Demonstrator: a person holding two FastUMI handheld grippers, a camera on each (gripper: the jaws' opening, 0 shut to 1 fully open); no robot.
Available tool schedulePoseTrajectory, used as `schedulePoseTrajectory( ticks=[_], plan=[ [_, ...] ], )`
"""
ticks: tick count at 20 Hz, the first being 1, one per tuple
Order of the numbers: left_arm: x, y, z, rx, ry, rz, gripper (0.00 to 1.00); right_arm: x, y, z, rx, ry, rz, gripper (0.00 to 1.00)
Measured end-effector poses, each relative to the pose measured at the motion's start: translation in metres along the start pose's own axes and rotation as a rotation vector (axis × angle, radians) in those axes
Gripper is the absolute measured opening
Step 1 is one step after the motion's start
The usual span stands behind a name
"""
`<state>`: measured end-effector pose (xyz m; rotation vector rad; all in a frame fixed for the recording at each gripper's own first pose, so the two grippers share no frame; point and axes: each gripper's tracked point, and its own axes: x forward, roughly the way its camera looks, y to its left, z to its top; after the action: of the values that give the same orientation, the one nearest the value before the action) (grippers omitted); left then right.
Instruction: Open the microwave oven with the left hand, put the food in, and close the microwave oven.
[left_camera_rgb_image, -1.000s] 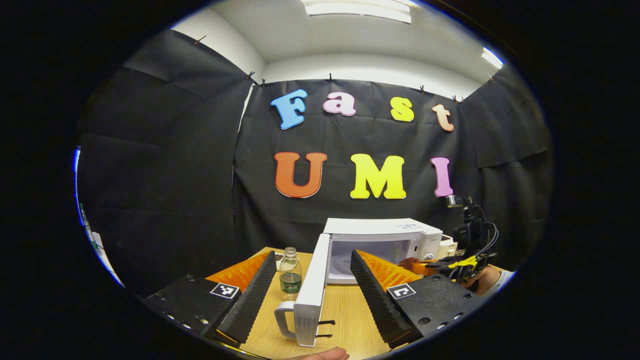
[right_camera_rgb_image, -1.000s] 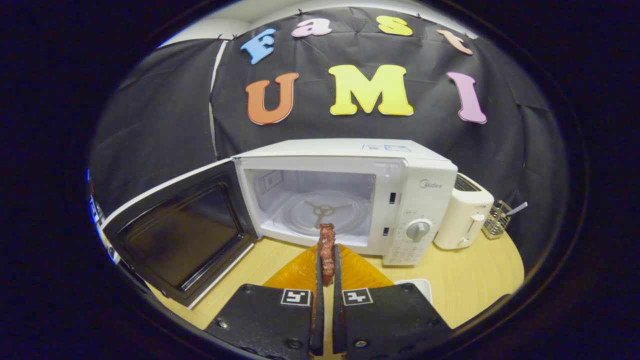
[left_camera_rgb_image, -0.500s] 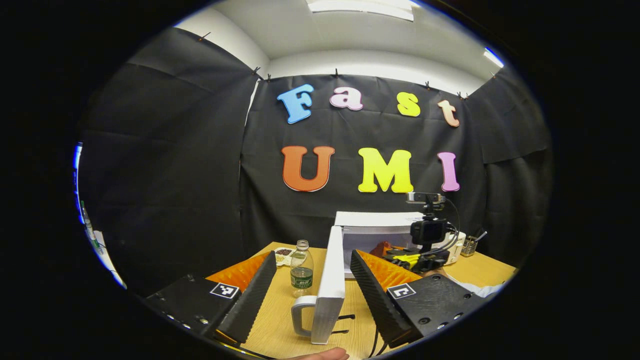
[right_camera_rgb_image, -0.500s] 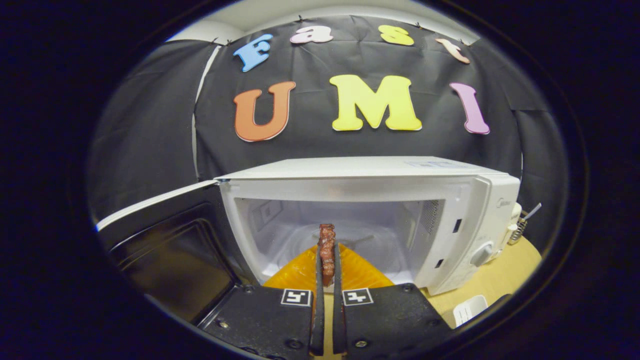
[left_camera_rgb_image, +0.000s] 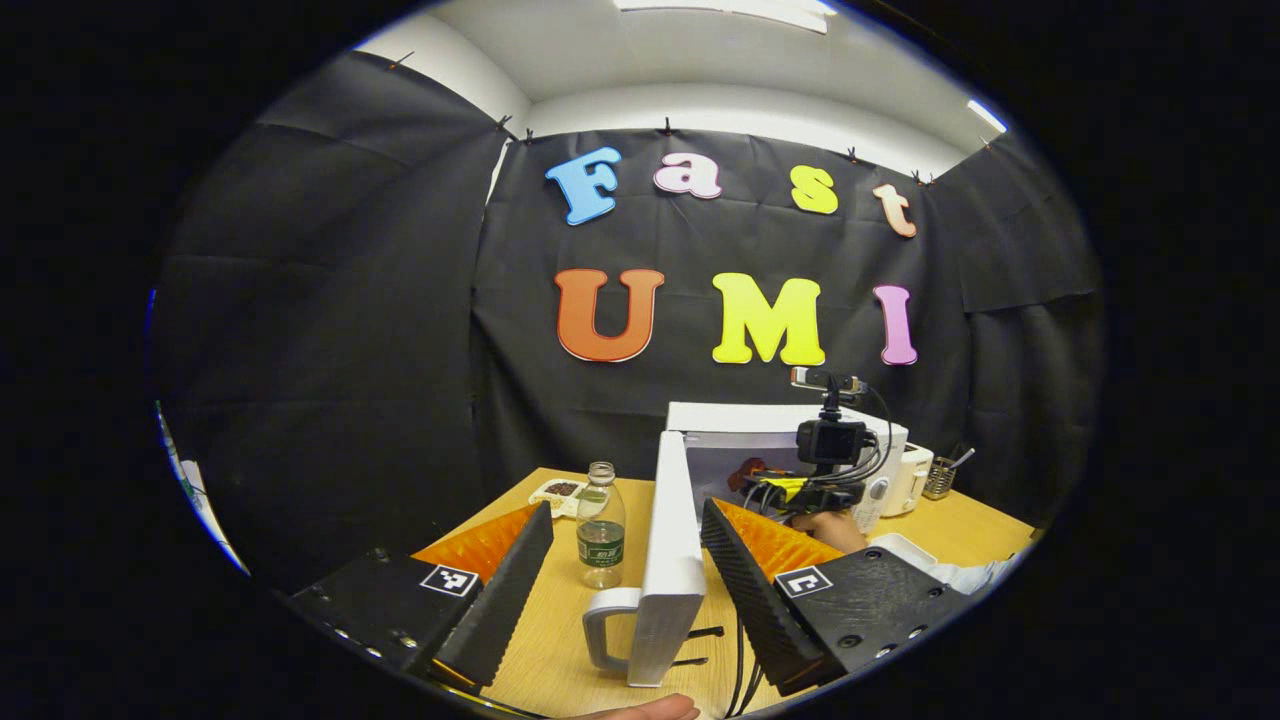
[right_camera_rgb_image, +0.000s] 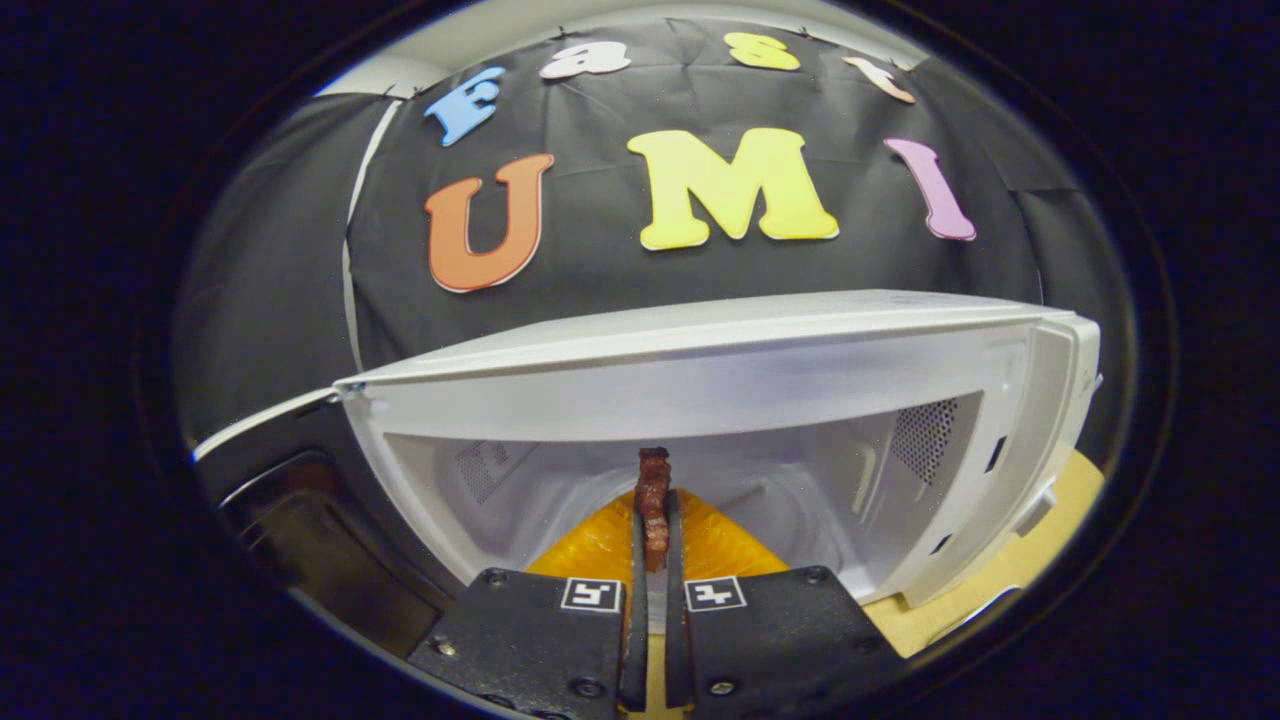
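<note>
The microwave oven (right_camera_rgb_image: 700, 400) stands open on the wooden counter (left_camera_rgb_image: 560, 640), straight ahead of the right gripper (right_camera_rgb_image: 652, 560), whose jaws are clamped on the food (right_camera_rgb_image: 653, 495), a thin, rough-textured, reddish-brown strip standing upright between them. The tip of the strip sits at the mouth of the smooth white cavity, which has a perforated vent patch on the wall to the right of the jaws. Any brand mark on the oven's front is too distorted to read.

In the left gripper view, the left gripper (left_camera_rgb_image: 625, 570) has its jaws spread wide, holding nothing, their ribbed inner faces apart on either side of the oven door (left_camera_rgb_image: 670, 560). The door is seen edge-on, a white slab with a curved loop handle (left_camera_rgb_image: 605, 630) at its near end. A clear plastic bottle (left_camera_rgb_image: 601, 525) with a green label, unreadable, stands just left of the door. Beyond the right jaw are a white toaster (left_camera_rgb_image: 908, 478) and a small wire basket (left_camera_rgb_image: 938, 482).
</note>
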<state>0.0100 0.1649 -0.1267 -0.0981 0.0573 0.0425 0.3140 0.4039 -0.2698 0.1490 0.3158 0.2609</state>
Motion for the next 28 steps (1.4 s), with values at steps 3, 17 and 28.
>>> schedulePoseTrajectory(
  ticks=[3,17,28],
  plan=[
    [-0.001,-0.003,-0.001,0.000,-0.006,-0.019,0.92,0.023,-0.009,-0.001,0.075,-0.033,-0.015,0.16],
    [-0.013,0.028,-0.015,0.056,0.005,0.053,0.92,-0.057,-0.034,0.002,0.019,-0.076,-0.045,0.99],
    [-0.049,0.054,-0.025,0.064,-0.017,0.113,0.59,-0.258,-0.048,0.040,-0.182,-0.176,0.035,0.99]
  ],
)
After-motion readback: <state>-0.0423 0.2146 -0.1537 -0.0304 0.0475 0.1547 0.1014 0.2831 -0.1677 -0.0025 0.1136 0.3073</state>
